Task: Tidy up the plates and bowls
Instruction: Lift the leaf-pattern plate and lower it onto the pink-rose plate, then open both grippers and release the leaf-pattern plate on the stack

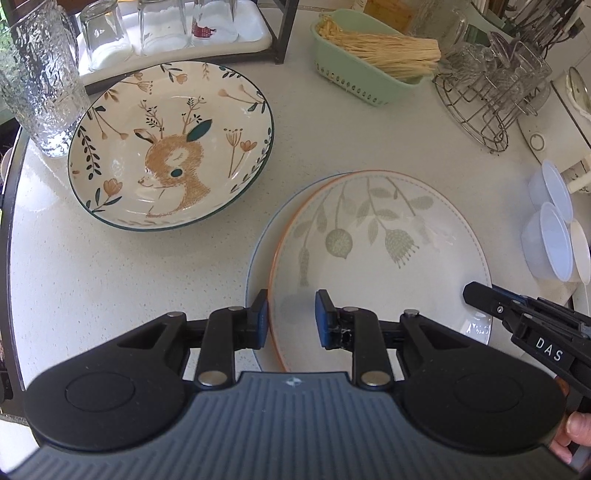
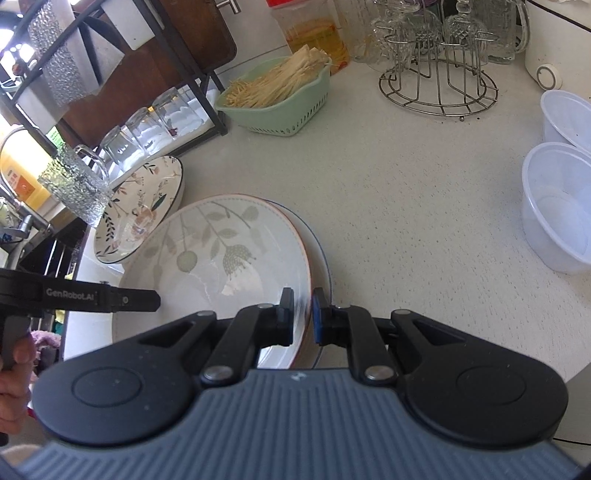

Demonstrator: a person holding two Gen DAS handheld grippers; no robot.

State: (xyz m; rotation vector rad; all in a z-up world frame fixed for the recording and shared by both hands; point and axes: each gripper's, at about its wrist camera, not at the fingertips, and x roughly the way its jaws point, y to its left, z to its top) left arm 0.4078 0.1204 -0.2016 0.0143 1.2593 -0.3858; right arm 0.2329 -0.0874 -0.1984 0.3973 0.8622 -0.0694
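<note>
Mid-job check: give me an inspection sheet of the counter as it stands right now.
Surface: pale speckled counter, no spills seen.
Job's things: leaf plate sits offset over blue-rimmed plate; deer bowl stands apart beside them.
Clutter: textured glass, green basket, wire rack, plastic tubs.
Grippers: right gripper shut on the leaf plate's rim; left gripper jaws straddle another part of that rim, grip unclear.
Cables: possible thin cord, far right.
Surroundings: black shelf with upturned glasses.
</note>
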